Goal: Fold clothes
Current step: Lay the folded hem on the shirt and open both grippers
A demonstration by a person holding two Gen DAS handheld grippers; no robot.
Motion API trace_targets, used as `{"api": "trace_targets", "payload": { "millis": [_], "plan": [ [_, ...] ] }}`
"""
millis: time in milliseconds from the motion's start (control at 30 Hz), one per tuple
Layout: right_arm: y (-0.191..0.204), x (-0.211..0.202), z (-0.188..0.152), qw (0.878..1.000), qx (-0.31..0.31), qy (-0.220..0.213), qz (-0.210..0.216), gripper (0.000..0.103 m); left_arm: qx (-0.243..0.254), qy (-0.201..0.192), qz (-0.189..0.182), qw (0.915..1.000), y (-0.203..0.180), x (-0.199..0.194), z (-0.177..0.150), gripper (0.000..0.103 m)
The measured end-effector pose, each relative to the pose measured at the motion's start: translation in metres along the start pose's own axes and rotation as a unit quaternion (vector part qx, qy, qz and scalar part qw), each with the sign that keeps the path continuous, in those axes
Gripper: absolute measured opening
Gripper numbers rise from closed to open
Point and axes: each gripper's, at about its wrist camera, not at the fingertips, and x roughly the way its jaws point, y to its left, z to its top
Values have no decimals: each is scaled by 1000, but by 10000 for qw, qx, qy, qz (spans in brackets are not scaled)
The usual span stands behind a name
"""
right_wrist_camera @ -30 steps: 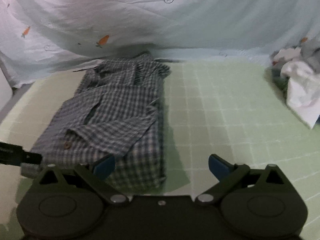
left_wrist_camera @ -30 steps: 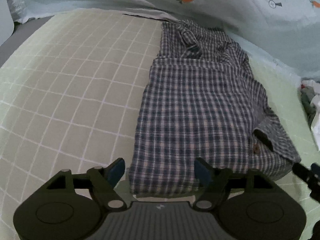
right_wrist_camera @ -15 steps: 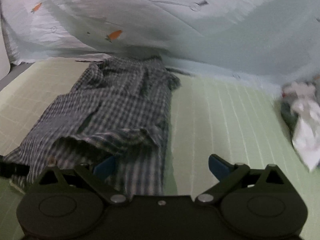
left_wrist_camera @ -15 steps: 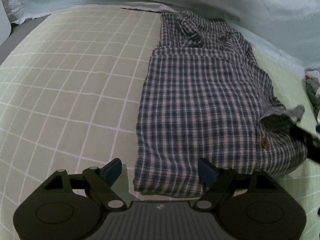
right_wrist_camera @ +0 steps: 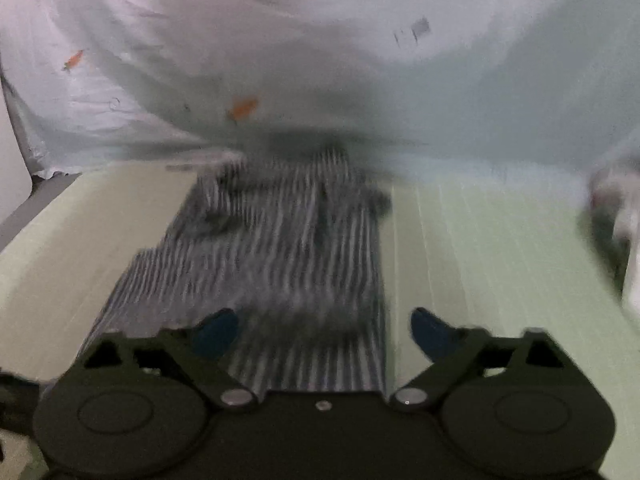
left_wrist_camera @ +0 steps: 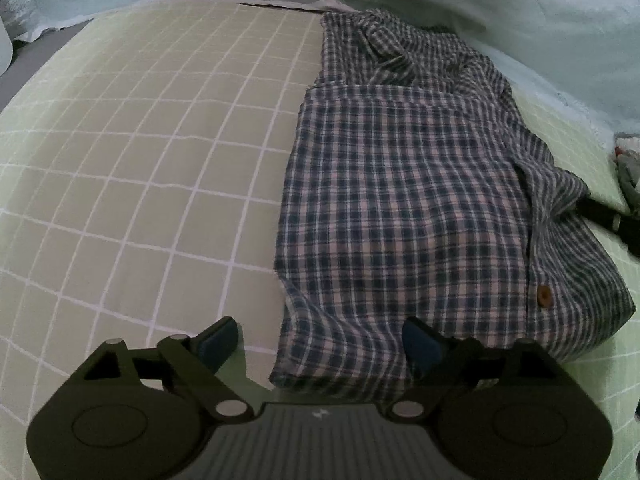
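Left wrist view: left gripper [left_wrist_camera: 320,342] has its blue-padded fingers [left_wrist_camera: 218,338] spread wide apart, holding nothing, hovering low over the near hem of the blue-and-white plaid button-up shirt [left_wrist_camera: 416,200]. Shirt lies folded into a long strip on the pale green bedsheet with a white grid pattern [left_wrist_camera: 132,168], collar end bunched at the far side against the light blue carrot-print sheet [left_wrist_camera: 520,4] draped behind. One finger sits over bare bedsheet just beside the shirt's edge, the other over the plaid fabric. A brown round button [left_wrist_camera: 543,295] shows on the flap along the shirt's right side. A dark gripper finger [left_wrist_camera: 608,220] pokes in from the right edge, touching that flap's raised corner. Right wrist view: heavy motion blur. Right gripper [right_wrist_camera: 324,330] is also spread wide with nothing between the fingers, straddling the near right edge of the shirt [right_wrist_camera: 288,256]. Bedsheet [right_wrist_camera: 480,260] to the right, blurred pile of pale clothes [right_wrist_camera: 616,224] at the far right edge.
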Motion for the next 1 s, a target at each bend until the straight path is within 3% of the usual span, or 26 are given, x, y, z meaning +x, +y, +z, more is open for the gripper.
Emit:
{"api": "trace_targets", "payload": {
  "millis": [67,133,233,433,600,667,833,933,1000],
  "plan": [
    [-10,1,-6,9994,279,156,145,58,62,4,12,10000,-1,1,0,91],
    [-13,3,-7,9995,172,179,183,40,89,13,21,10000,-2,3,0,92],
    [-12,16,2,9995,-87,237,211,28,156,29,36,9999,-3,4,0,93],
    [-11,55,26,9977,-400,495,243,28,230,39,30,9997,-3,6,1,95],
    [-27,65,54,9969,405,28,667,29,223,40,19,9997,-2,7,1,97],
    [-32,61,56,9966,579,-71,577,31,225,35,30,9997,-3,7,0,97],
    [-45,48,29,9960,790,263,326,33,261,13,64,9996,-5,8,-1,100],
    [-49,43,8,9928,922,601,464,48,312,27,115,9994,-7,9,0,101],
    [-48,37,-4,9921,945,703,439,49,319,64,128,9994,-7,10,2,101]
  ]
}}
